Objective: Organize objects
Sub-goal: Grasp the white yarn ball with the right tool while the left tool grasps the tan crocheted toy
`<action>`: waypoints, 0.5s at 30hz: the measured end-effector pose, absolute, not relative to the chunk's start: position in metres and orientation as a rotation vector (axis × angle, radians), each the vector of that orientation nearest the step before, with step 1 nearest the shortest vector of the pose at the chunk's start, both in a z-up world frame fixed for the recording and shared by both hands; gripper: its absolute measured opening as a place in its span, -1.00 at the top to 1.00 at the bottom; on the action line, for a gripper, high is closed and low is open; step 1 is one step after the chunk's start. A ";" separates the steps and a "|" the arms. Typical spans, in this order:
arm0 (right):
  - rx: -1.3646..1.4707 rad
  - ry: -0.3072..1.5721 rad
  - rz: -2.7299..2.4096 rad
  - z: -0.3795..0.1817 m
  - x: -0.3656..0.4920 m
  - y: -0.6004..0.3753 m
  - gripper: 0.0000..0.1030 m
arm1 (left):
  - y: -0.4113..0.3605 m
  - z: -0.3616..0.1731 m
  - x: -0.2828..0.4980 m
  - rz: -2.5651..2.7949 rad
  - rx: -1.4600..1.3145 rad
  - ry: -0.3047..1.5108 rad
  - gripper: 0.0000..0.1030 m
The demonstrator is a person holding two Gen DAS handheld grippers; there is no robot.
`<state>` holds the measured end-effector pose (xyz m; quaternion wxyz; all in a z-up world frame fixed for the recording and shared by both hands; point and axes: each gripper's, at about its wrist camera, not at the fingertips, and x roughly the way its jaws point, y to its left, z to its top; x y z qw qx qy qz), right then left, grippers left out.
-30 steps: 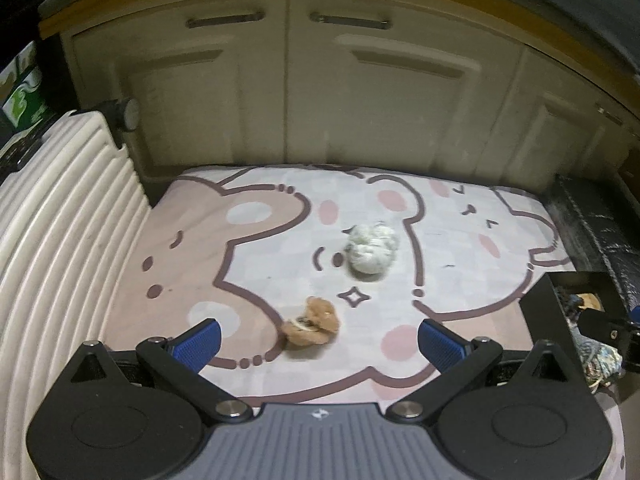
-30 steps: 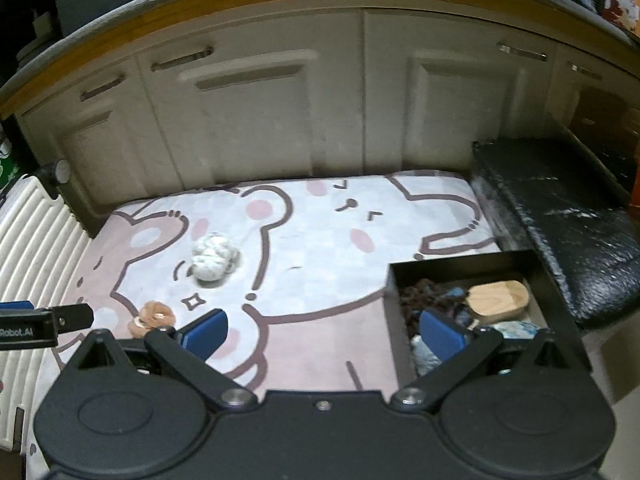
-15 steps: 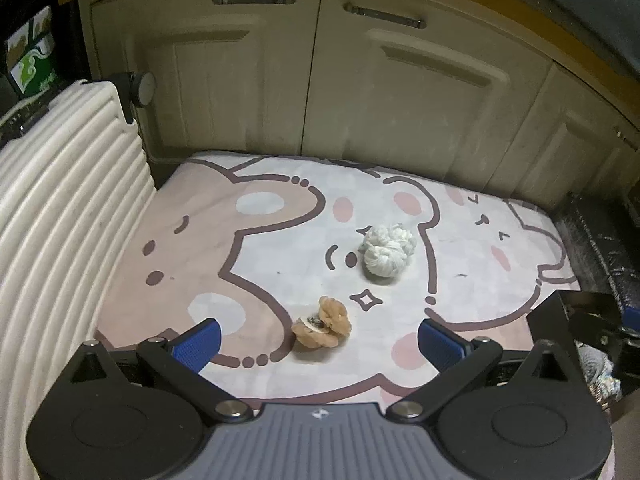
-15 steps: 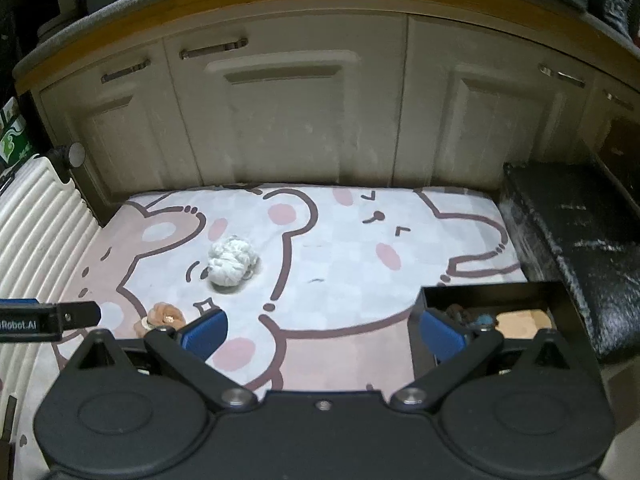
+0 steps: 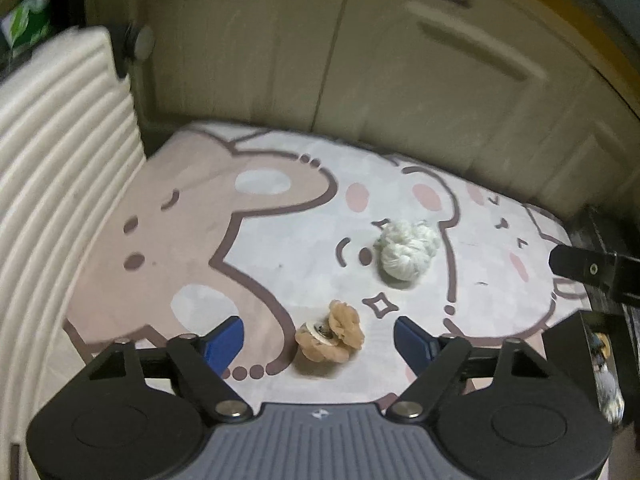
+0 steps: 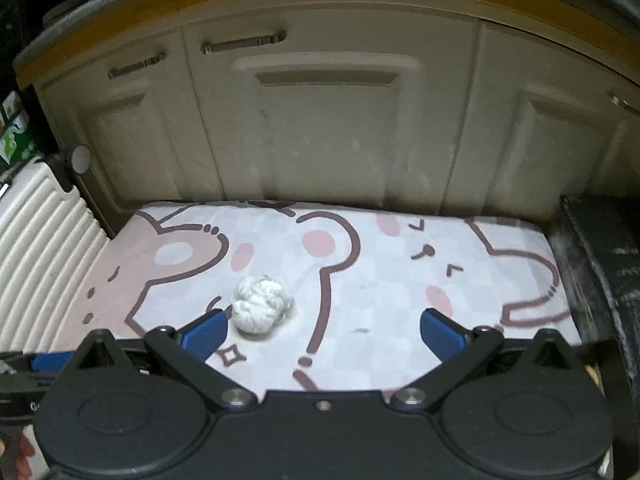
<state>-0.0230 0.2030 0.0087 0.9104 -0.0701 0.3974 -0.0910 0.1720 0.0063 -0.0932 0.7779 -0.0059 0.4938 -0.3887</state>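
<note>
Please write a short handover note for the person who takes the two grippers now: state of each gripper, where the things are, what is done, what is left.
Left gripper: jaws have just been closing, tan scrunchie between them, pads not touching it.
Right gripper: open, empty, near the white yarn ball.
Both items lie on the bear mat.
Black box at right already holds some things.
Left: grip both, put them in the box.
</note>
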 end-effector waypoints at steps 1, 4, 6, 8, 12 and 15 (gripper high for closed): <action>-0.152 0.823 -0.189 0.006 -0.016 0.204 -1.00 | 0.004 -0.097 0.174 -0.838 -0.017 1.073 -0.53; -0.150 0.831 -0.200 -0.002 0.000 0.203 -1.00 | -0.005 -0.106 0.179 -0.839 0.014 1.067 -0.52; -0.127 0.831 -0.202 -0.007 0.010 0.200 -1.00 | -0.012 -0.111 0.181 -0.841 0.042 1.051 -0.51; -0.104 0.836 -0.202 -0.015 0.020 0.197 -1.00 | -0.018 -0.116 0.183 -0.843 0.067 1.041 -0.50; -0.087 0.838 -0.197 -0.031 0.037 0.194 -1.00 | -0.032 -0.126 0.185 -0.880 0.109 1.044 -0.28; -0.052 0.840 -0.207 -0.042 0.046 0.191 -1.00 | -0.041 -0.132 0.186 -0.899 0.124 1.047 -0.18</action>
